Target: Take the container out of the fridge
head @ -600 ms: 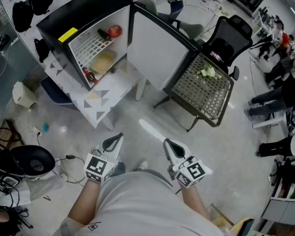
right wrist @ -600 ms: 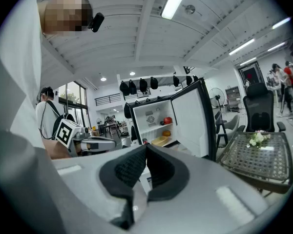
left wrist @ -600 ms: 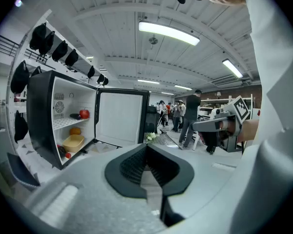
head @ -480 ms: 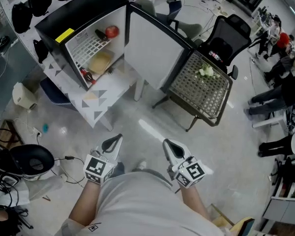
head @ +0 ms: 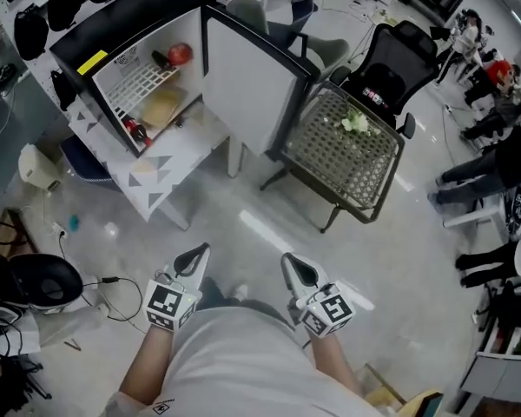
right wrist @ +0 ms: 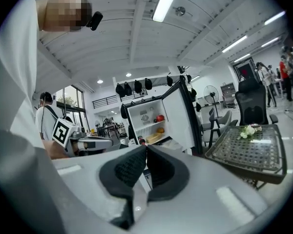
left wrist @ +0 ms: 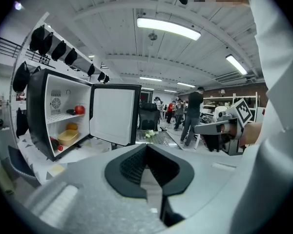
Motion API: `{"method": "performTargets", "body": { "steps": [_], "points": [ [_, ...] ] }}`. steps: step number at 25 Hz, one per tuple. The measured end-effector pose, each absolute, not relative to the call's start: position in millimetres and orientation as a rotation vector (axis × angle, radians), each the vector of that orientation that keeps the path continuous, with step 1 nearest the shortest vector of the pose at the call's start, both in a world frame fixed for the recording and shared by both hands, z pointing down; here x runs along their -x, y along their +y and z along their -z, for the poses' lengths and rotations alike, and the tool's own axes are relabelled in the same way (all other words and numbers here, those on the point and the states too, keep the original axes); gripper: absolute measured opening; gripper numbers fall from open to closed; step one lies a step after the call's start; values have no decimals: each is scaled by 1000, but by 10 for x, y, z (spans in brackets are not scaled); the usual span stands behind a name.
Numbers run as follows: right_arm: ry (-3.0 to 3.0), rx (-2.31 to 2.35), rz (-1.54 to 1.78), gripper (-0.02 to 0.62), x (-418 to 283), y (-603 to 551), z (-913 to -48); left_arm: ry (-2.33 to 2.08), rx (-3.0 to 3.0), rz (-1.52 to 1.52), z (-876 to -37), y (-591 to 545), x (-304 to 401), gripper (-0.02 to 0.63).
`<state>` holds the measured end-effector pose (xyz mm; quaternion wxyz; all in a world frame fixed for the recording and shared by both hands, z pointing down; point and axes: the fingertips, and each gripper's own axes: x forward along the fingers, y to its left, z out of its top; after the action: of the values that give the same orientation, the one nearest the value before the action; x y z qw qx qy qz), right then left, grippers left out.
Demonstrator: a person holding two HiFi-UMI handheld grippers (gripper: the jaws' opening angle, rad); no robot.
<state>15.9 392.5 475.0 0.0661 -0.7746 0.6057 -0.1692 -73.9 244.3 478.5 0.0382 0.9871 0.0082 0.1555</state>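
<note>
A small black fridge [head: 113, 24] stands open on a low white table, its door [head: 243, 81] swung out to the right. On its lower shelf lies a shallow yellow container [head: 162, 107], also in the left gripper view [left wrist: 68, 137] and the right gripper view [right wrist: 154, 138]. A red fruit [head: 180, 54] sits on the upper shelf. My left gripper [head: 200, 252] and right gripper [head: 288, 261] hover side by side near my body, far from the fridge. Both are shut and hold nothing.
A mesh-topped table [head: 343, 159] with white flowers [head: 356, 124] stands right of the fridge door, a black office chair [head: 395, 55] behind it. Cables and a round black object [head: 43, 281] lie on the floor at left. People stand at the far right.
In the head view the fridge and mesh table have slid up and to the left, and both grippers sit slightly higher. Both stay shut and empty.
</note>
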Motion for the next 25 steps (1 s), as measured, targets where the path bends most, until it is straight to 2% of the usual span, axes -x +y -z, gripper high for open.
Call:
{"method": "performTargets", "body": {
  "steps": [11,19,25],
  "points": [
    [1826,2356,547,3,-540,3575,-4924,18,-2996,-522,-5027,2120,253,9],
    [1942,2362,520,3,-1104,2700,-4816,-30,-2980,-460,-5026,1336,-309,9],
    [2092,2268,536,3,-1334,1812,-4823,-149,-2958,-425,-4998,628,-468,9]
  ]
}}
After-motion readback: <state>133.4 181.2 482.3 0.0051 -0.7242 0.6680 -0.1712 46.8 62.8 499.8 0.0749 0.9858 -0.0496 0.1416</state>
